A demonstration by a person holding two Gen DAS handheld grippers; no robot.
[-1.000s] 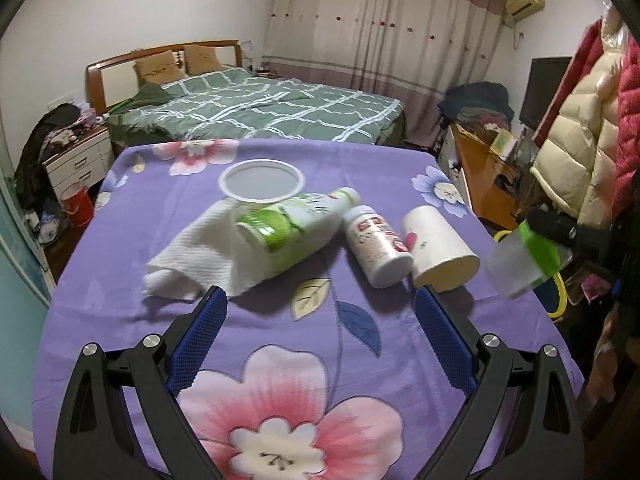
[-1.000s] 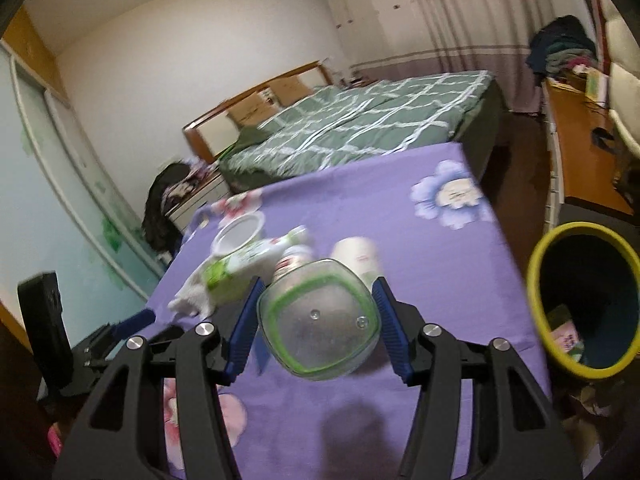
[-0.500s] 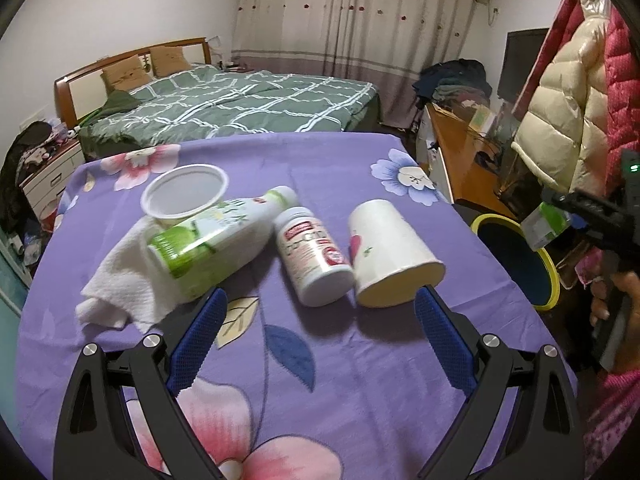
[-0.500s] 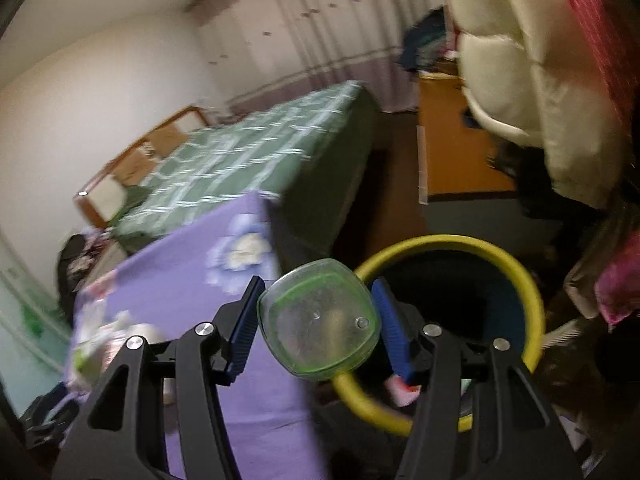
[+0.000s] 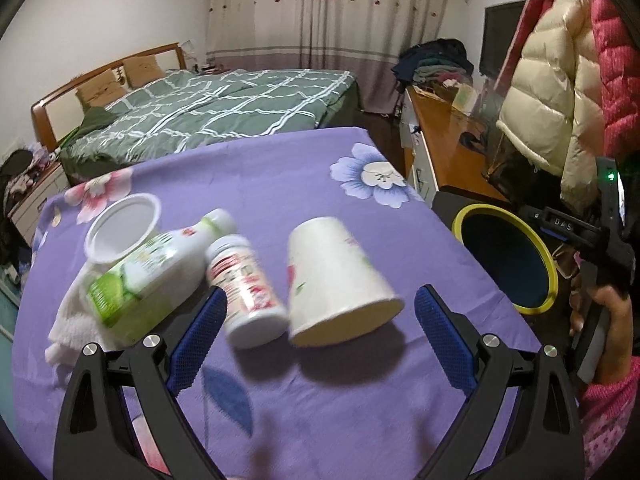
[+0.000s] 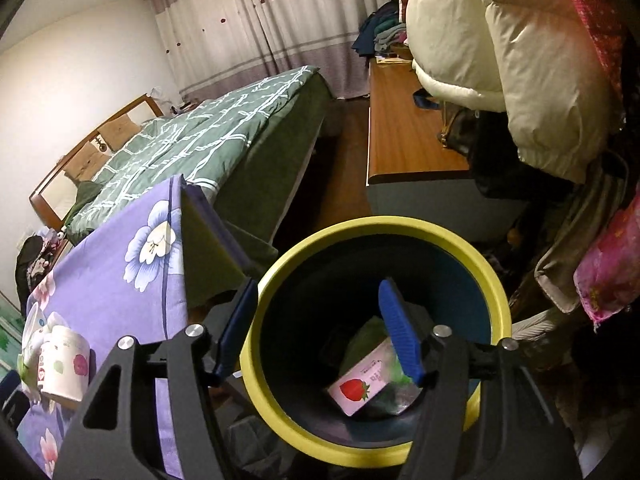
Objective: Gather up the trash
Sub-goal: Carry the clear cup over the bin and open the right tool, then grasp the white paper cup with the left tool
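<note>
The right gripper [image 6: 316, 330] hangs over the yellow-rimmed bin [image 6: 440, 236], jaws opening, nothing between them; the left gripper [image 5: 320, 320], spread wide and empty, faces the paper cup [image 5: 336, 276] lying on the purple table [image 5: 280, 168]

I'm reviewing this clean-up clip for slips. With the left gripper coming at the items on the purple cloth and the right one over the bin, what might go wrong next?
The paper cup and pill bottle lie on their sides close together; the open left gripper may nudge one, which could roll. The bin stands off the table's edge, so a rolling piece may miss it. The right gripper, jaws opening and empty, hangs over the rim and could clip it.
</note>
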